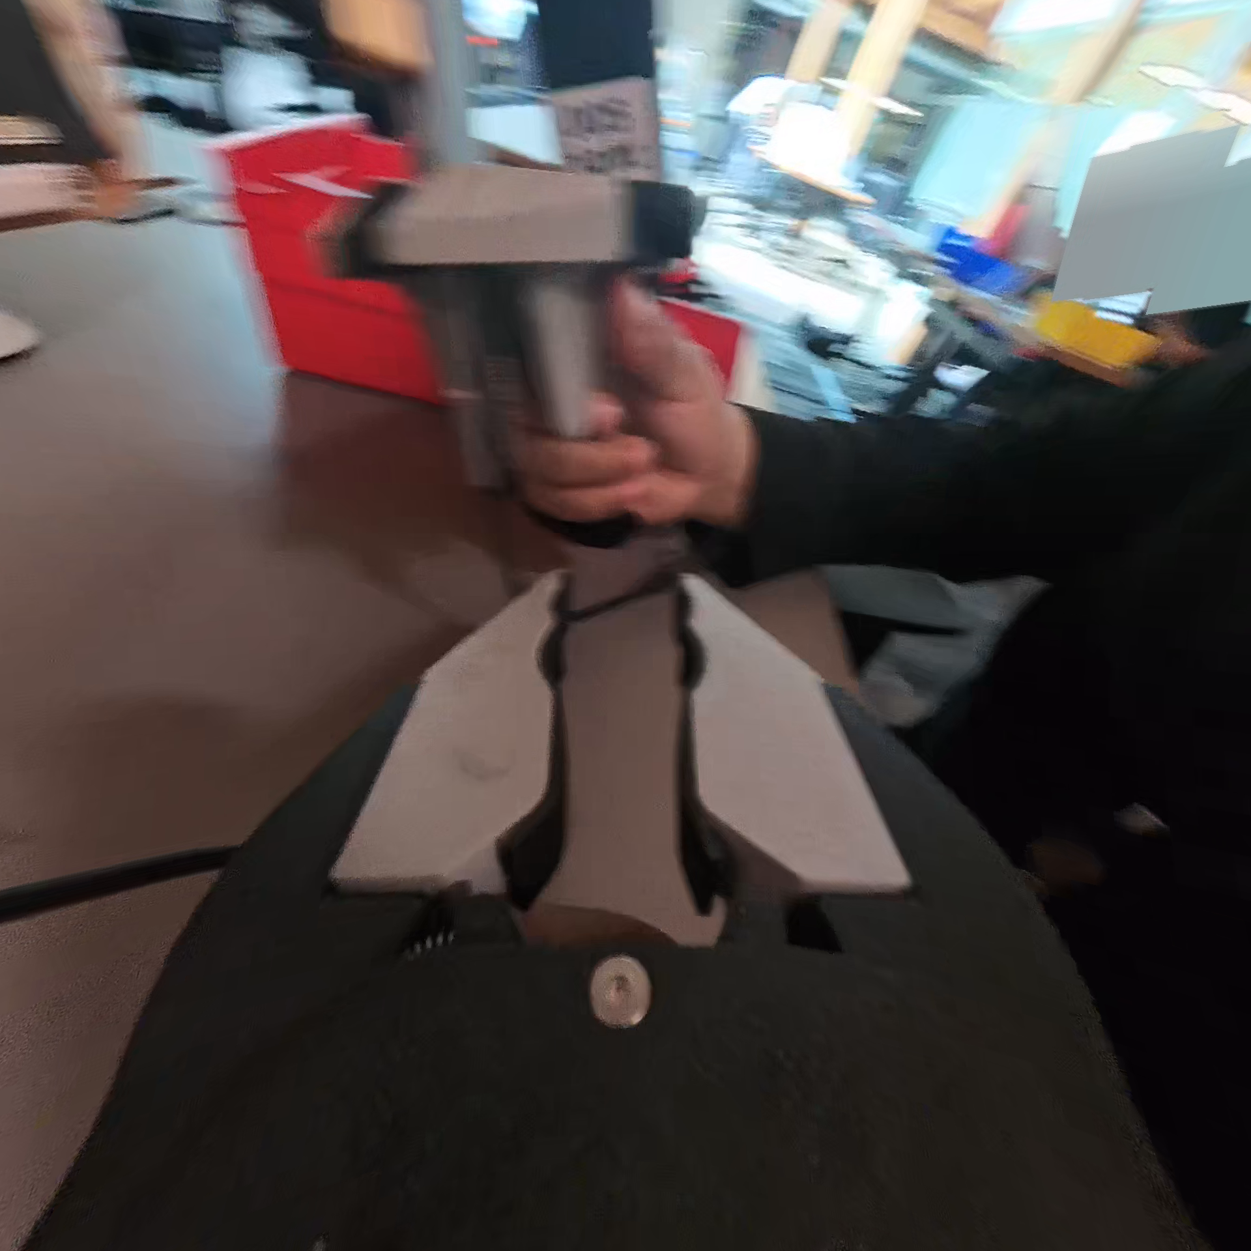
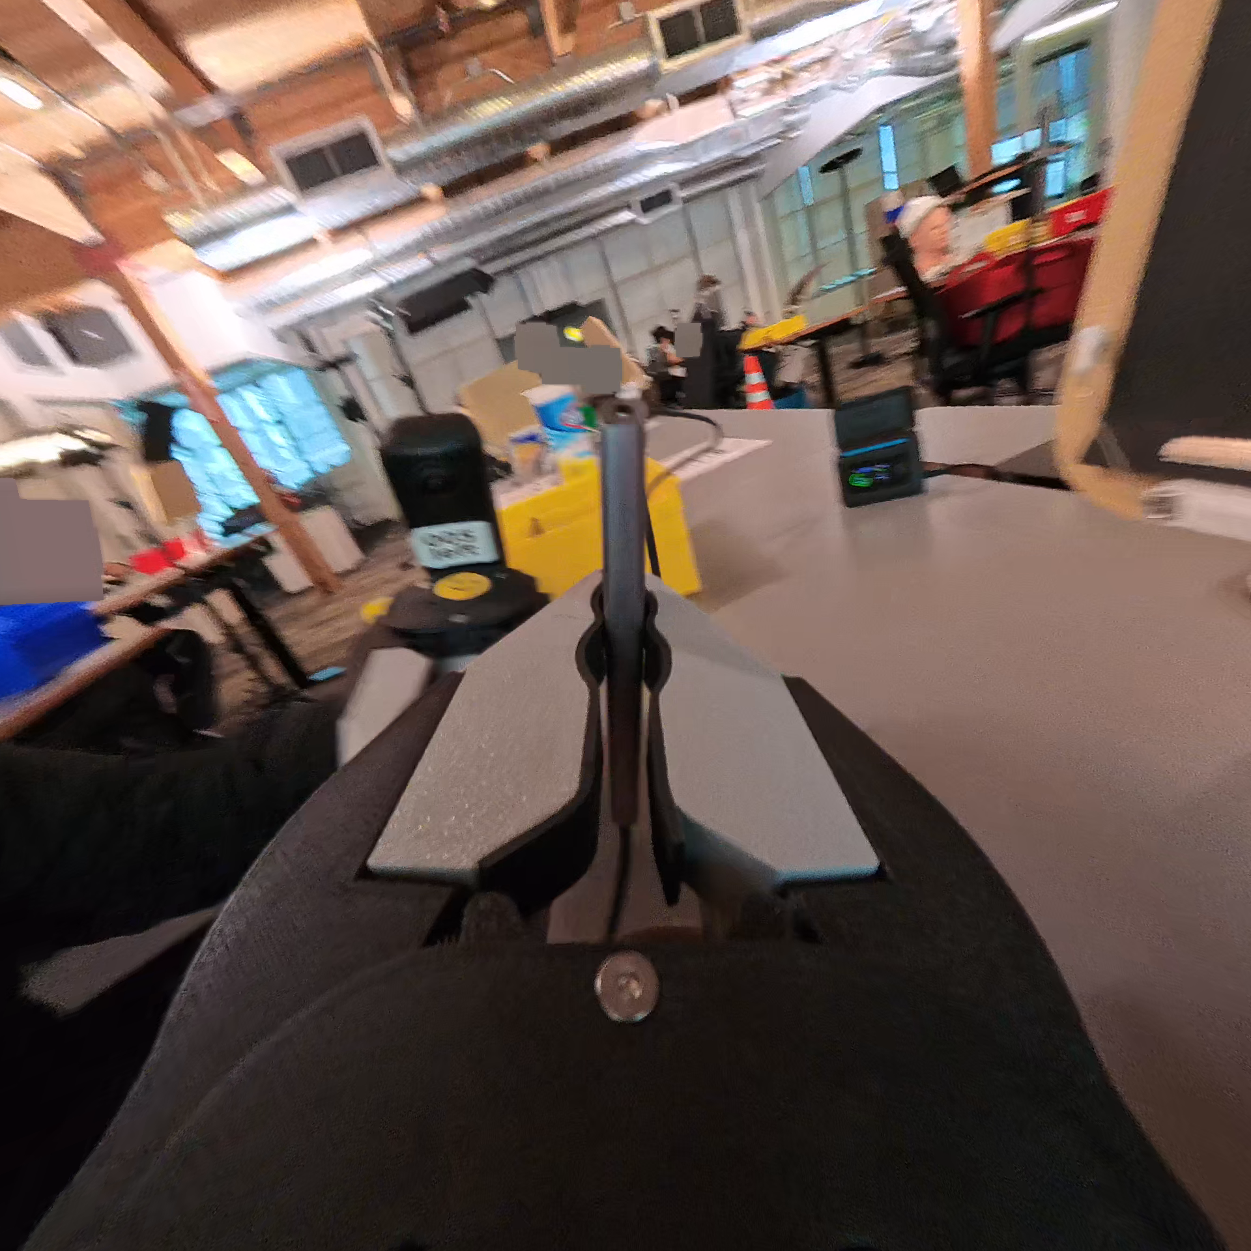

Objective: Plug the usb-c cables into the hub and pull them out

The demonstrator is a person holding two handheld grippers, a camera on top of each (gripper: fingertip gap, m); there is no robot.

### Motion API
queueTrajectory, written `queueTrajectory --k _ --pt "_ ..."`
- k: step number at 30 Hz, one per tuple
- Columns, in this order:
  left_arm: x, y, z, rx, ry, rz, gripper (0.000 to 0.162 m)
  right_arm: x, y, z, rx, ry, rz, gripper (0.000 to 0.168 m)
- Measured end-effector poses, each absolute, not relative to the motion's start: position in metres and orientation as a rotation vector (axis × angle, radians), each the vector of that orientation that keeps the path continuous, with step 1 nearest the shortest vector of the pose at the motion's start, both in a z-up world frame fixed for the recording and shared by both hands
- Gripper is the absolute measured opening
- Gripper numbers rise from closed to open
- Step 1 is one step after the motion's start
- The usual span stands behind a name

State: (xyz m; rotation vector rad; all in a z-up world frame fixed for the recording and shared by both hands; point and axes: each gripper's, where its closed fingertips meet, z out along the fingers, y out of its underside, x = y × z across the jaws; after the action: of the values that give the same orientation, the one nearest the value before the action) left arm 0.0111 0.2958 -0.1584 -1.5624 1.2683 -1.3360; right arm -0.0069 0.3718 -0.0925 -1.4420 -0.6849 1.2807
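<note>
In the right wrist view my right gripper (image 2: 619,592) is shut on a thin dark grey hub (image 2: 621,508). The hub stands on edge and sticks out forward past the fingertips. A thin black cable (image 2: 617,873) hangs from its rear end between the fingers. In the blurred left wrist view my left gripper (image 1: 619,596) is open. A thin black cable (image 1: 609,604) crosses the gap at the tips, and the pads do not press on it. Ahead, a hand (image 1: 629,447) holds the grey right gripper (image 1: 508,223) by its handle; its fingers are hidden there.
A grey-brown table (image 2: 981,677) carries a small black box with a lit screen (image 2: 876,447), a black camera on a stand (image 2: 440,487) and a yellow bin (image 2: 582,535). A cardboard board (image 2: 1137,237) stands at right. A red bin (image 1: 325,284) is behind; a black cable (image 1: 101,876) lies at left. My right fingertips sit around 10 cm from my left ones.
</note>
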Motion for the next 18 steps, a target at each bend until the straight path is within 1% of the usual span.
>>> queueTrajectory --k 1,2,3,4,6,7,9,10,11,12,14,16,17,18 --pt "0.008 0.277 -0.152 -1.511 1.338 -1.427 0.042 -0.003 0.375 -0.095 -1.465 -0.697 1.210 0.002" --pt "0.004 0.256 -0.147 -1.446 1.421 -1.515 0.037 -0.001 0.376 -0.097 -1.482 -0.720 1.157 0.002" --pt "0.000 0.239 -0.144 -1.370 1.508 -1.558 0.037 0.000 0.376 -0.101 -1.499 -0.747 1.119 0.002" --pt "-0.001 0.232 -0.143 -1.291 1.572 -1.494 0.037 -0.001 0.374 -0.105 -1.520 -0.782 1.094 0.002" --pt "0.001 0.241 -0.132 -1.183 1.500 -1.321 0.041 -0.006 0.369 -0.120 -1.593 -0.873 1.046 0.002" --pt "-0.002 0.242 -0.124 -1.145 1.463 -1.324 0.038 -0.009 0.366 -0.130 -1.630 -0.925 1.003 0.002" --pt "-0.014 0.243 -0.105 -1.104 1.414 -1.375 0.039 -0.015 0.362 -0.146 -1.671 -1.031 0.884 0.002" --pt "-0.019 0.251 -0.092 -1.077 1.337 -1.353 0.036 -0.020 0.358 -0.148 -1.650 -1.071 0.853 0.002" --pt "-0.024 0.267 -0.081 -1.062 1.233 -1.279 0.027 -0.026 0.351 -0.149 -1.630 -1.114 0.848 0.002" --pt "-0.029 0.288 -0.076 -1.080 1.134 -1.161 0.018 -0.030 0.346 -0.151 -1.622 -1.150 0.841 0.003" --pt "-0.037 0.316 -0.073 -1.152 1.028 -0.972 0.023 -0.035 0.344 -0.156 -1.621 -1.186 0.797 0.003" --pt "-0.039 0.330 -0.088 -1.384 1.018 -0.905 0.013 -0.040 0.340 -0.158 -1.614 -1.209 0.785 0.004" --pt "-0.037 0.330 -0.100 -1.505 1.069 -0.852 0.016 -0.042 0.337 -0.160 -1.610 -1.230 0.793 0.004" --pt "-0.034 0.327 -0.103 -1.541 1.110 -0.790 0.024 -0.045 0.333 -0.162 -1.609 -1.252 0.796 0.005"
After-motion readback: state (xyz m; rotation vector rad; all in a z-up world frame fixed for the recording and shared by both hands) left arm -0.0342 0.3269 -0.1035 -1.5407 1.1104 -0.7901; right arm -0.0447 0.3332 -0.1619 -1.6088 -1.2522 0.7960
